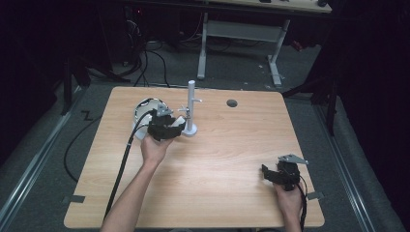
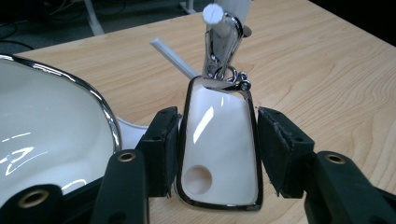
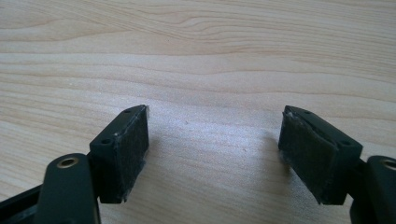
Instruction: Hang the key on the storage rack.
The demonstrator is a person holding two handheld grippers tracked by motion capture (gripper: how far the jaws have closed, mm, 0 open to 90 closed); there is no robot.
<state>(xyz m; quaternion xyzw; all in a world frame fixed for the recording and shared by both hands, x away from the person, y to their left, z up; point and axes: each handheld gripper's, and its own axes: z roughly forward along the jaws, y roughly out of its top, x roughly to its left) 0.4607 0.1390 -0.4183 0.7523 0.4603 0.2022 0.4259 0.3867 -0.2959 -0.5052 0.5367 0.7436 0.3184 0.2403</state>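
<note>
white tag at the stand

we see the chrome-rimmed white tag [image 2: 218, 149] upright between our left gripper [image 2: 217, 151] pads, left pad touching, right just off it. its ring meets the white peg stand [image 1: 191, 108] beside the chrome-rimmed white dish [image 1: 145, 110]. our right gripper [image 3: 215, 154] hovers wide open, holding nothing, over the wooden table [image 1: 232, 159].

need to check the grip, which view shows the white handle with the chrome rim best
The left gripper view: the white handle sits large between the left gripper jaws, chrome rim and round hole clear. In the high view it is mostly hidden under that gripper. The right gripper view faces bare table.
</note>
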